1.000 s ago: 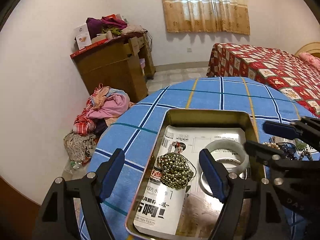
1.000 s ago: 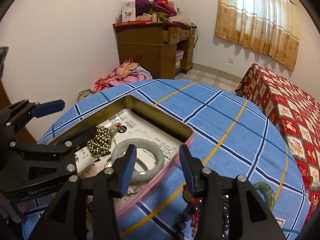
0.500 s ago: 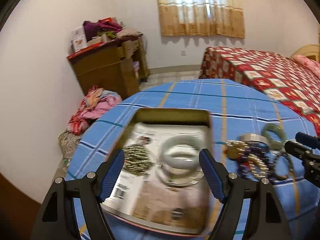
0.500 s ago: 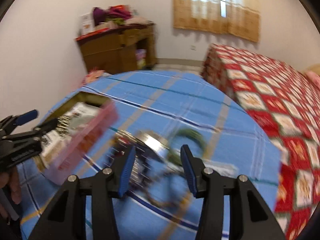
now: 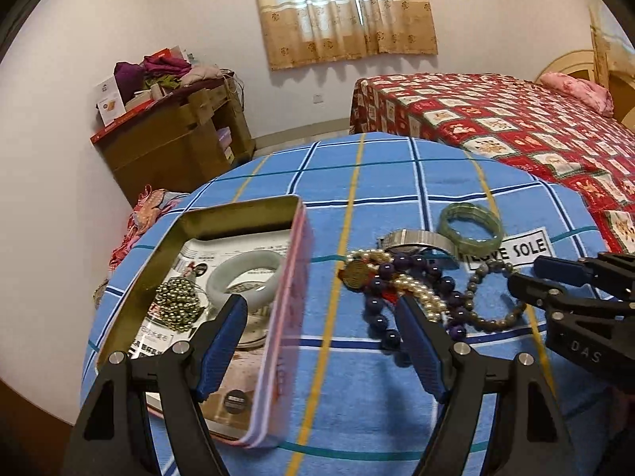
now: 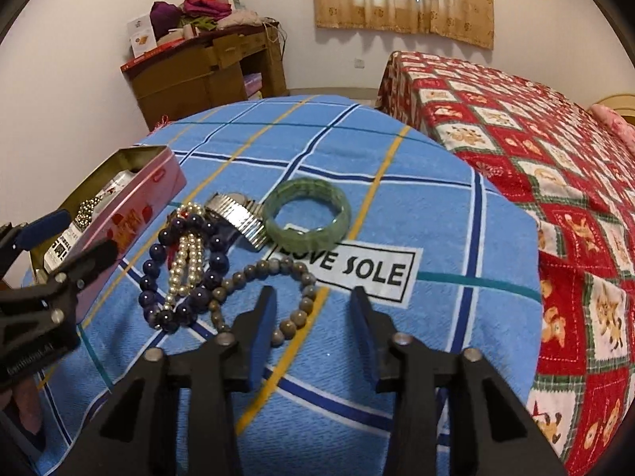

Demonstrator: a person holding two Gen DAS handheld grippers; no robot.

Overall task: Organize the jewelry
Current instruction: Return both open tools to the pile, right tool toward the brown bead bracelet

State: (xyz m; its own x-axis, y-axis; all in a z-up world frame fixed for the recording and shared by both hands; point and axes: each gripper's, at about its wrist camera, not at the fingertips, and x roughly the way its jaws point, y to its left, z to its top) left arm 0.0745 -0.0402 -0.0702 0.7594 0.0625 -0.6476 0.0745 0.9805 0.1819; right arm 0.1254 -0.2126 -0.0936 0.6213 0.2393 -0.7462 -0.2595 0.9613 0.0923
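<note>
Both views have swung away from the tin within the last second. The right tool [image 6: 313, 329], which a second ago looked down over the tin's near wall, now hangs released and empty just above the loose pile on the right half of the desk [image 6: 397, 198], its fingers straddling the near arc of the grey bead bracelet [image 6: 278, 277]. The left tool [image 5: 321, 341] has shifted too: then it framed the tin's inside, now it spans the tin's right wall and the edge of the pile, jaws spread wide and holding nothing. To my judgement this means one placing is over and the next pick is being lined up, with the grey bracelet the likeliest choice.

Counting from the near edge outward, the loose pile holds:
- one grey bead bracelet, nearest the right tool;
- one dark purple bead bracelet [image 6: 182, 269], with one pearl strand [image 6: 184, 265] lying across it;
- one gold medallion [image 5: 357, 275] at the far end of the pearls;
- one metal stretch-band watch [image 6: 242, 218];
- one green bangle [image 6: 307, 218], farthest out, resting on the corner of the printed "LOVE SOLE" patch [image 6: 357, 267].

The tin [image 5: 293, 277] sits at the left edge of the desk, lined with a printed sheet [image 5: 234, 246]. It holds one heap of small brass-coloured beads [image 5: 178, 305], one pale jade bangle [image 5: 244, 277], and what seems to be one thin ring under that bangle, partly hidden by the left tool's finger.

So about three pieces are stowed and six wait outside.
</note>
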